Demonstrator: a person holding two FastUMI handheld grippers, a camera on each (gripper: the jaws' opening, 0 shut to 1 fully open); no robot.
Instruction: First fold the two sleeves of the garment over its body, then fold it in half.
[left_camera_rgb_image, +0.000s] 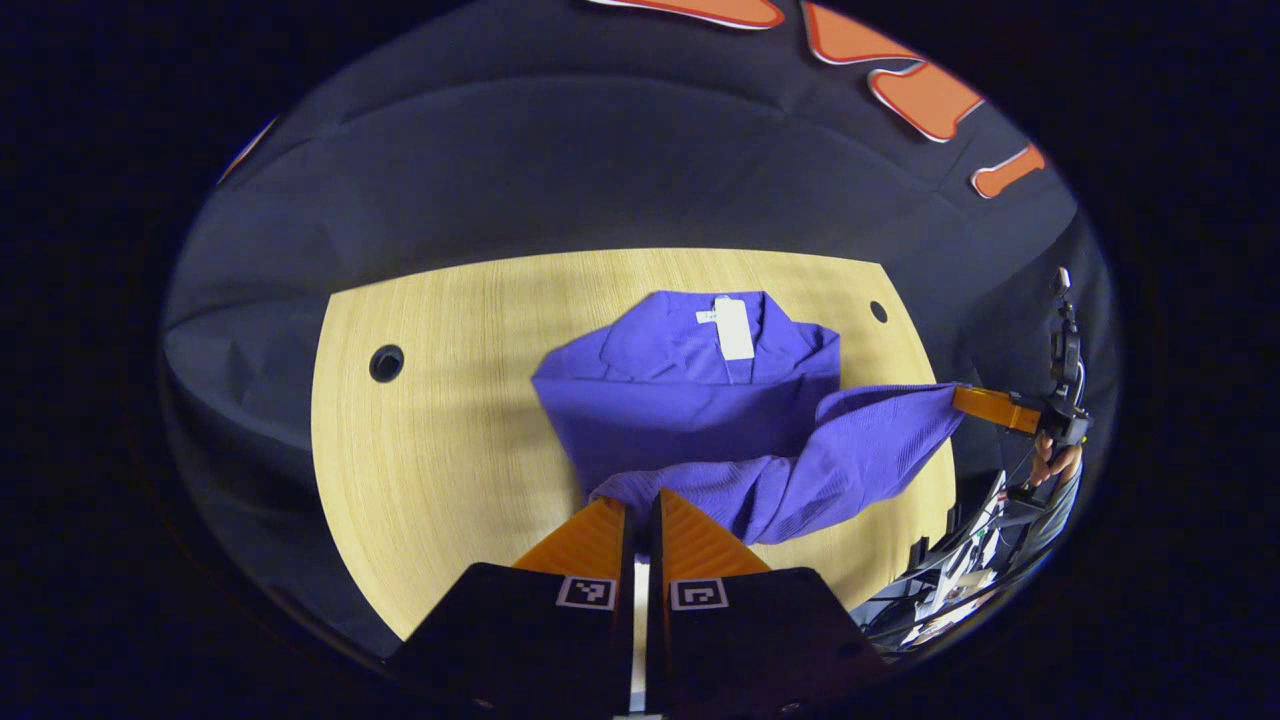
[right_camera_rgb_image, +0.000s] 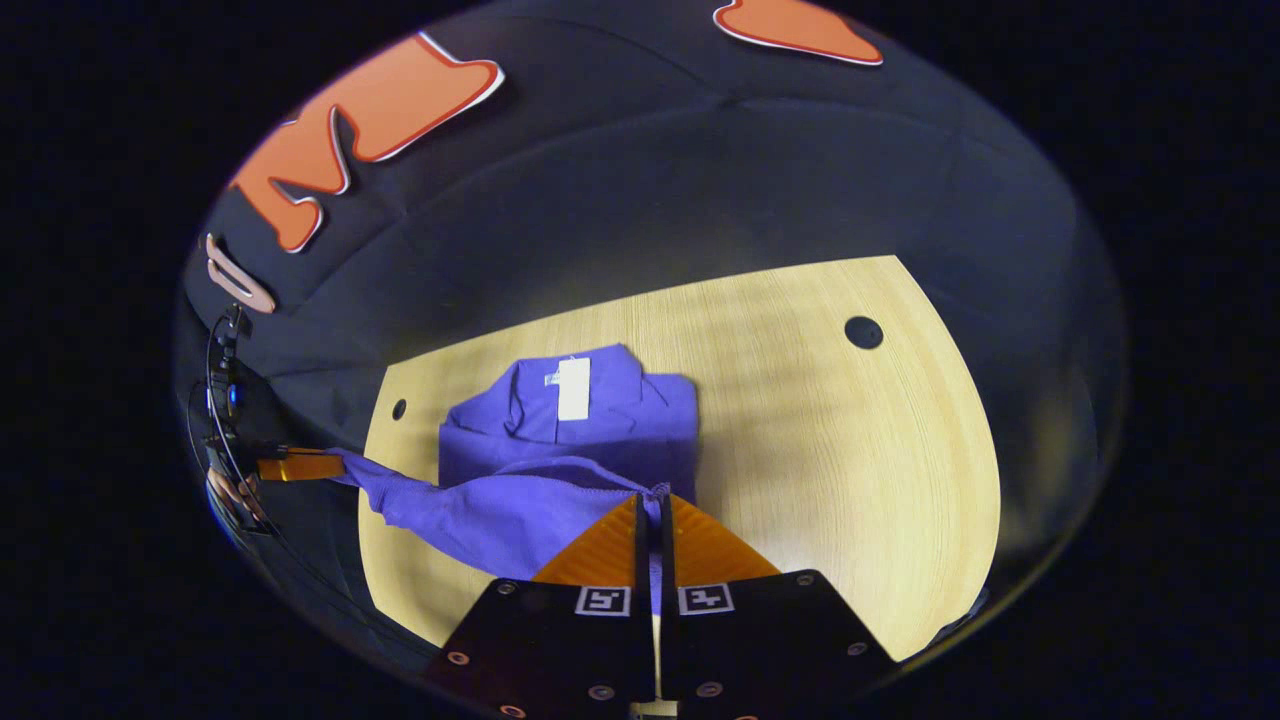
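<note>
A purple garment (left_camera_rgb_image: 690, 400) (right_camera_rgb_image: 570, 440) lies on the wooden table (left_camera_rgb_image: 440, 440) (right_camera_rgb_image: 830, 460), collar and white tag (left_camera_rgb_image: 735, 328) (right_camera_rgb_image: 573, 388) at the far end. Its near edge is lifted and stretched between both grippers. In the left gripper view, my left gripper (left_camera_rgb_image: 640, 497) is shut on one end of that edge. The right gripper (left_camera_rgb_image: 962, 398) pinches the other end out past the table's right side. In the right gripper view, my right gripper (right_camera_rgb_image: 652, 497) is shut on the cloth. The left gripper (right_camera_rgb_image: 338, 461) holds the far end off the table's left edge.
Round holes (left_camera_rgb_image: 386, 363) (left_camera_rgb_image: 878, 311) (right_camera_rgb_image: 863, 332) mark the tabletop near its far corners. A hand (left_camera_rgb_image: 1055, 465) grips the right gripper's handle. Cables and gear (left_camera_rgb_image: 960, 570) sit below the table's right edge. Bare wood lies left of the garment in the left gripper view.
</note>
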